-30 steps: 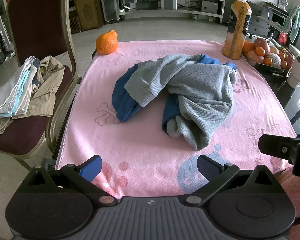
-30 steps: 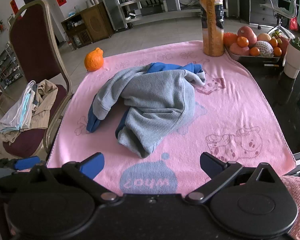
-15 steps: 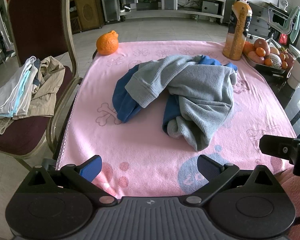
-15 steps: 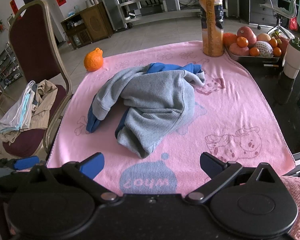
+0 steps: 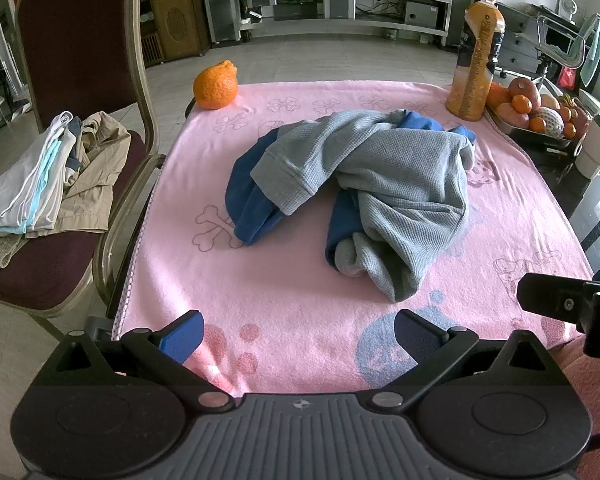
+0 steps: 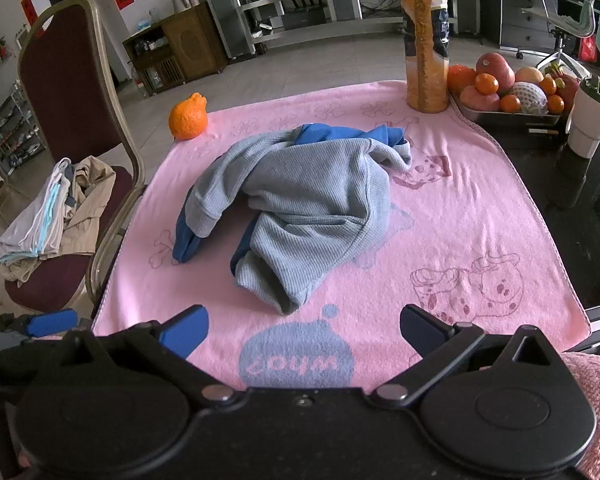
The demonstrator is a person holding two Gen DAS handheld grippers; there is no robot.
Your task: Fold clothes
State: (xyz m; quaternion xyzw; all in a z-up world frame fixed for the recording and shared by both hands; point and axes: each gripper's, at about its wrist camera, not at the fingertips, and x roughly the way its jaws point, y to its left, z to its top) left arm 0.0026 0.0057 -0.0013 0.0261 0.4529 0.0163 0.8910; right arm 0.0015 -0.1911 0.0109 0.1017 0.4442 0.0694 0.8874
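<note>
A crumpled grey and blue sweatshirt [image 5: 372,184] [image 6: 308,204] lies in a heap at the middle of the pink towel [image 5: 284,304] [image 6: 460,216] that covers the table. My left gripper [image 5: 298,338] hangs open over the towel's near edge, well short of the garment, nothing between its fingers. My right gripper [image 6: 303,330] is open too, near the front edge above the blue printed blob, with the sweatshirt's nearest cuff just ahead of it. Part of the right gripper [image 5: 568,304] shows at the right of the left wrist view.
An orange [image 5: 215,85] sits at the towel's far left corner. A juice bottle [image 6: 426,44], a fruit tray [image 6: 508,98] and a white cup [image 6: 590,118] stand at the far right. Left of the table, a chair [image 5: 52,184] holds folded clothes [image 5: 40,176].
Both views have crept very slightly forward and the sweatshirt sits a touch lower in frame. Both grippers stay open and nothing was touched.
</note>
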